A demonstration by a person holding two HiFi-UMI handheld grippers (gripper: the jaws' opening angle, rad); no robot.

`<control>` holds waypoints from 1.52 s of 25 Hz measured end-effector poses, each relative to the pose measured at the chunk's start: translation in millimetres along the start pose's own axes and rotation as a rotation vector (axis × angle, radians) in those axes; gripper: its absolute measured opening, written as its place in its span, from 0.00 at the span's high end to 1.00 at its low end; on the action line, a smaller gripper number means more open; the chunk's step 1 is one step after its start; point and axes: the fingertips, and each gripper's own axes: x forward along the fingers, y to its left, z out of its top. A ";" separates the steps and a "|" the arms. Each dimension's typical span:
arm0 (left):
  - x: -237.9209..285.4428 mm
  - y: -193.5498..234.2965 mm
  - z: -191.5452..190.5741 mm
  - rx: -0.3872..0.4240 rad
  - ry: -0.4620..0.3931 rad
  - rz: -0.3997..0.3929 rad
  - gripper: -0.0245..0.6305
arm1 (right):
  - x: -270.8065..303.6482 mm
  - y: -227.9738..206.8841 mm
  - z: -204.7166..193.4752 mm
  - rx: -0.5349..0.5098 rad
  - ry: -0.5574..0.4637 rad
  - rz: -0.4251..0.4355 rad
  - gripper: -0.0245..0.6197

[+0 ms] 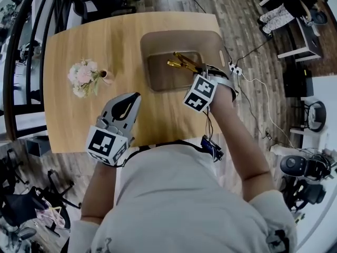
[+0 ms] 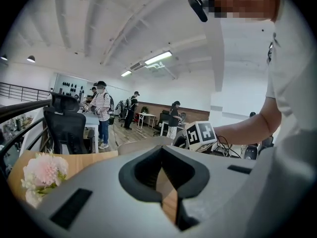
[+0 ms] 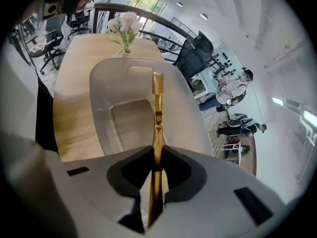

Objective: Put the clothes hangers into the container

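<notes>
While right claw [image 3: 157,157] grips slim gold hanger [image 3: 157,103] | container [image 3: 99,88]: rounded, translucent

Head view: I can't count the gold hangers [image 1: 184,62]; I lose their near ends under the right gripper [image 3: 157,160]. The container [image 1: 158,38] has its near-right rim behind that gripper too.

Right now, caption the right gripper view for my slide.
Right tongs shut on a gold clothes hanger, held over the grey container on the wooden table.
</notes>
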 end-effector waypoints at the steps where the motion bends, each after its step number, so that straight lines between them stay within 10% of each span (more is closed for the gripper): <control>1: -0.1 1.0 -1.3 -0.005 0.002 0.004 0.95 | 4.3 1.5 1.4 -0.015 0.011 0.002 0.85; 18: -6.8 19.5 -17.0 -0.053 0.019 0.055 0.95 | 52.6 25.2 17.8 -0.100 0.118 0.075 0.85; 38: -24.8 14.3 -19.2 -0.044 0.021 0.060 0.95 | 33.4 44.0 34.1 0.244 -0.026 0.414 0.70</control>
